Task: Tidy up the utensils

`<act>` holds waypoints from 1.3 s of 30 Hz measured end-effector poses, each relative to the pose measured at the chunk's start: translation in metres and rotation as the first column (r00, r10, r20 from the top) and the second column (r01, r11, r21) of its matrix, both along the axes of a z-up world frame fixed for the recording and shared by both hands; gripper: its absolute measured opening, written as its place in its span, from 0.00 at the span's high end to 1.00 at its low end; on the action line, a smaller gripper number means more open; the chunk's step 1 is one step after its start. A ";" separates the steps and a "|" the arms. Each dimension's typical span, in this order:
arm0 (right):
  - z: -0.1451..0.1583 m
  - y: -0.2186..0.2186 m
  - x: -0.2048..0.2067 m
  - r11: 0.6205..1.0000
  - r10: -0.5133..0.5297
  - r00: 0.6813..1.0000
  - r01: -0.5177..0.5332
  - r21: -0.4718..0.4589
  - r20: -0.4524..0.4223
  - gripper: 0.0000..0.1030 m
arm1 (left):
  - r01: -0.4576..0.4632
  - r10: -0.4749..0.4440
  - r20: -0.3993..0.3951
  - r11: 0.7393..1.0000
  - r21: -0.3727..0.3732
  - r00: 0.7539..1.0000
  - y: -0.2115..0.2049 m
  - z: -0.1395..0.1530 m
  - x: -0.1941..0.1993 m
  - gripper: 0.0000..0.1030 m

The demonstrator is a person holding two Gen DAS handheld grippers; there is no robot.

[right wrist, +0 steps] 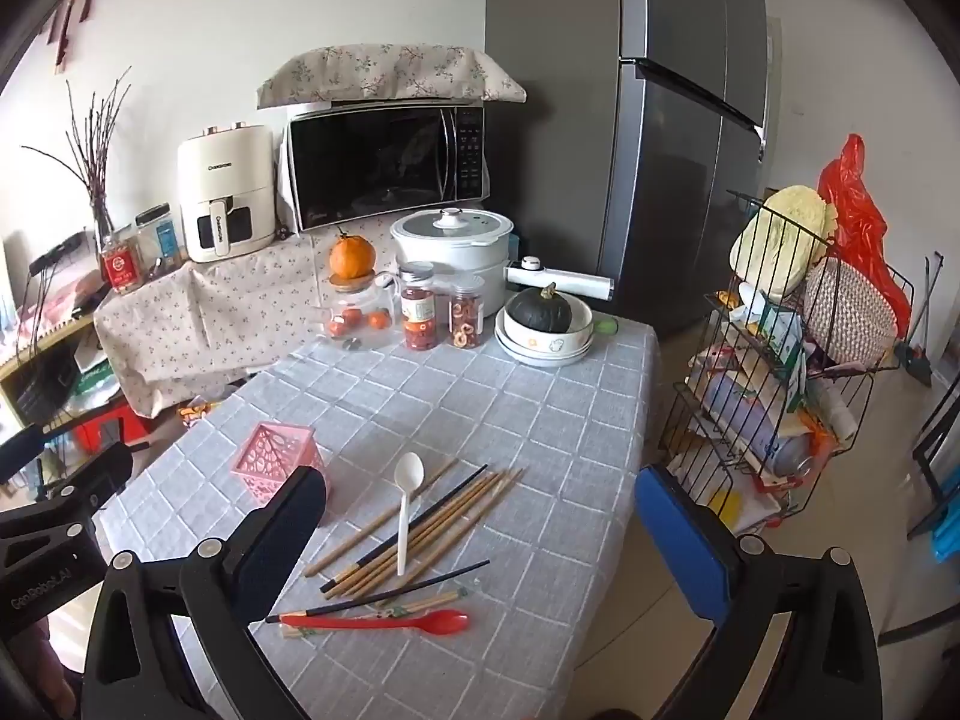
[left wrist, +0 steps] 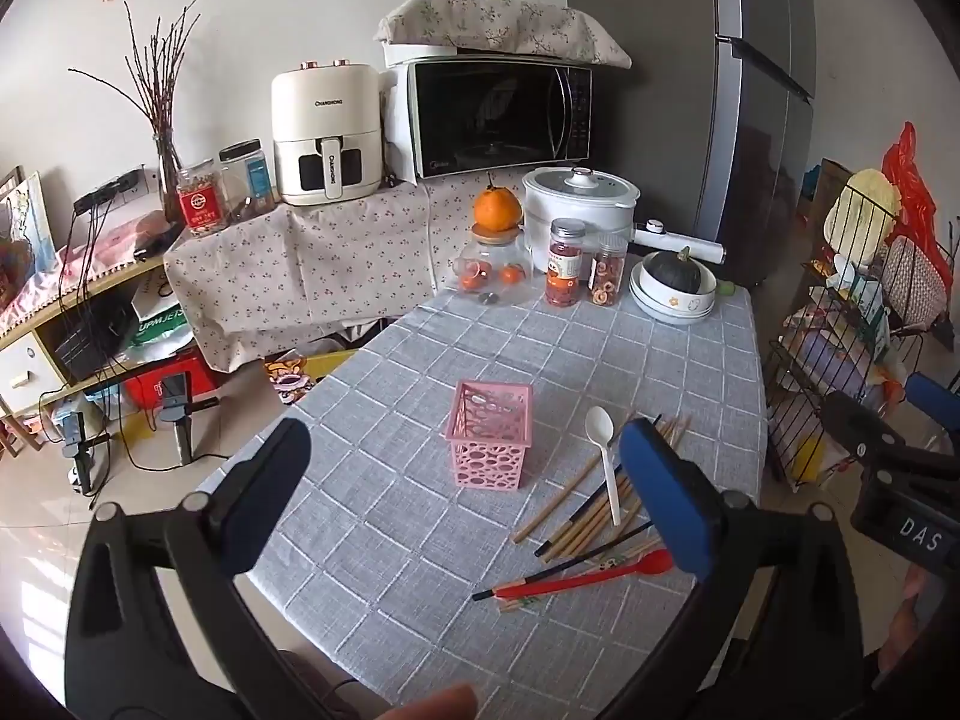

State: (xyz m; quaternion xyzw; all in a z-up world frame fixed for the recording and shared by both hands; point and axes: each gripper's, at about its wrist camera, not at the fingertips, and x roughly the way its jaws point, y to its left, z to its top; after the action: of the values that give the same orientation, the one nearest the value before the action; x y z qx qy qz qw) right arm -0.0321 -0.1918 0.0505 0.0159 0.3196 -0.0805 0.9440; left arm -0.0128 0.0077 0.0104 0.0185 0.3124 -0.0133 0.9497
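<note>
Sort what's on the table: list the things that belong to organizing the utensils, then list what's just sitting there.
For the job:
- pink holder basket
- white spoon
- red spoon
- chopsticks, wooden and black, loose on the cloth

Just lying about:
- orange on a glass jar
- two snack jars
- squash in stacked bowls
- white cooker
</note>
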 end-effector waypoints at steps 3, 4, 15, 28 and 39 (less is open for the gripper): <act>-0.008 0.004 0.004 1.000 0.000 1.000 0.000 -0.008 -0.010 0.00 | 0.001 -0.001 0.000 1.000 -0.001 1.000 0.001 0.000 -0.001 0.00; -0.009 0.005 0.004 1.000 -0.001 1.000 0.001 -0.008 -0.010 0.00 | 0.001 -0.001 0.001 1.000 0.000 1.000 0.001 0.001 -0.001 0.00; -0.011 0.004 0.006 1.000 -0.001 1.000 0.001 0.002 -0.018 0.00 | 0.000 0.000 0.000 1.000 -0.003 1.000 0.002 -0.001 -0.001 0.00; -0.013 0.005 0.007 1.000 0.001 1.000 -0.001 0.008 -0.023 0.00 | -0.001 0.001 0.000 1.000 0.001 1.000 0.004 0.001 0.000 0.00; -0.013 0.004 0.007 1.000 0.000 1.000 0.001 0.011 -0.023 0.00 | -0.002 0.002 0.002 1.000 0.002 1.000 0.007 0.004 0.000 0.00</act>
State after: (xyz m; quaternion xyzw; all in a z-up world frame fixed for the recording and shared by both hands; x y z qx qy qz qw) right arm -0.0254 -0.1876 0.0378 0.0201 0.3307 -0.0791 0.9402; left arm -0.0123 0.0144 0.0140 0.0192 0.3115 -0.0120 0.9500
